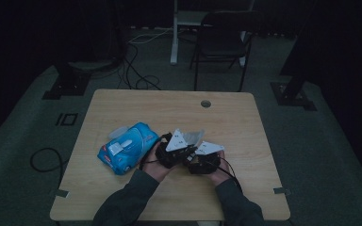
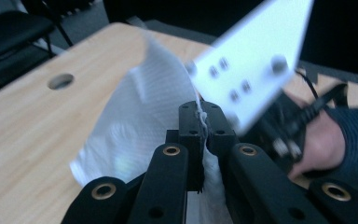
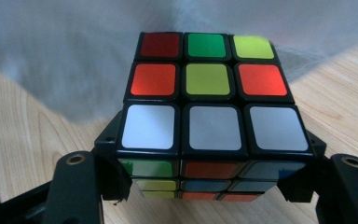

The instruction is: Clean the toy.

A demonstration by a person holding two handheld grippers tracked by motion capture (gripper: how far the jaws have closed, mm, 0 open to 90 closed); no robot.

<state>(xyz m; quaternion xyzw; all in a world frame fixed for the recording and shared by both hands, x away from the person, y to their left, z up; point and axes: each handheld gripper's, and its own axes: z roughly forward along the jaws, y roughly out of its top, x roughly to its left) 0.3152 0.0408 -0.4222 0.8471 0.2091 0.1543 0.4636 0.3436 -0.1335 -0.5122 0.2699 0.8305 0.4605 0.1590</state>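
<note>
On the left of the table point(image 1: 122, 101) lies a blue wipes pack point(image 1: 128, 147), well clear of the work. Just right of it the left gripper point(image 2: 200, 122) has its jaws pressed together on a thin white wipe point(image 2: 140, 116), which hangs from the pinch in a loose sheet. Beside it, nearly touching, the right gripper point(image 3: 205, 186) has its jaws clamped on a puzzle cube point(image 3: 205, 93), one jaw on each side of the bottom layer, so the cube juts forward beyond the tips with its coloured top face bare. The step looks like wiping the cube: to do it well, the left hand should bring the slack of the wipe flat over that top face and drag it across with light pressure, while the right holds steady; the pinch sits near the wipe's edge, so a hard pull might tug it free. The wipe already billows just behind the cube.
</note>
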